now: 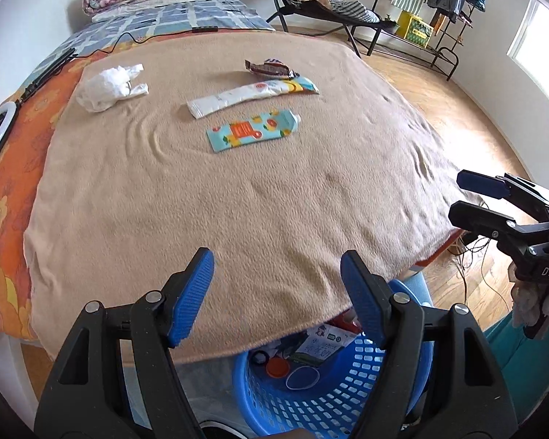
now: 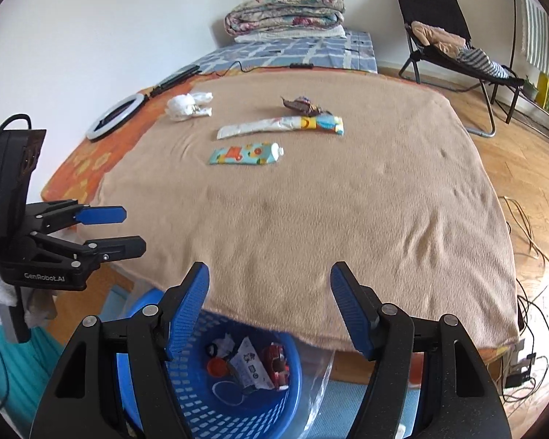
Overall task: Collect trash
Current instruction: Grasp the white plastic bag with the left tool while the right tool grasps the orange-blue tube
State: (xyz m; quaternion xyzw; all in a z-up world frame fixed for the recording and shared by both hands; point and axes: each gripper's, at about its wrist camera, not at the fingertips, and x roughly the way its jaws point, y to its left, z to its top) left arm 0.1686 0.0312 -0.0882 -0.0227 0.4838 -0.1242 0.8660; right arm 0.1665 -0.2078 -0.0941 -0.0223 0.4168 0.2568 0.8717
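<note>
Both grippers hang over the near edge of the bed with nothing in them; the left gripper (image 1: 276, 292) has its blue pads spread wide apart over the tan blanket (image 1: 238, 201), and the right gripper (image 2: 269, 305) is spread about the same, also empty. Each one shows up in the other's camera, off to the side, jaws apart there too.

The trash left on the blanket sits toward the far side; a crumpled white plastic bag (image 1: 109, 86) at far left, a brown snack wrapper (image 1: 271, 67) further right, and just near of that a long white tube (image 1: 250, 97) lying crosswise with its colourful end touching or just beside the wrapper, can't tell which. A shorter turquoise tube (image 1: 252, 130) with orange print lies a bit nearer, apart from the long one, cap pointing right.

Down below the near edge of the bed is a blue basket (image 2: 238, 413); it already has stuff in it, a white printed packet, something red, an orange cap. A ring light (image 2: 115, 111) lies on the orange sheet at left.
</note>
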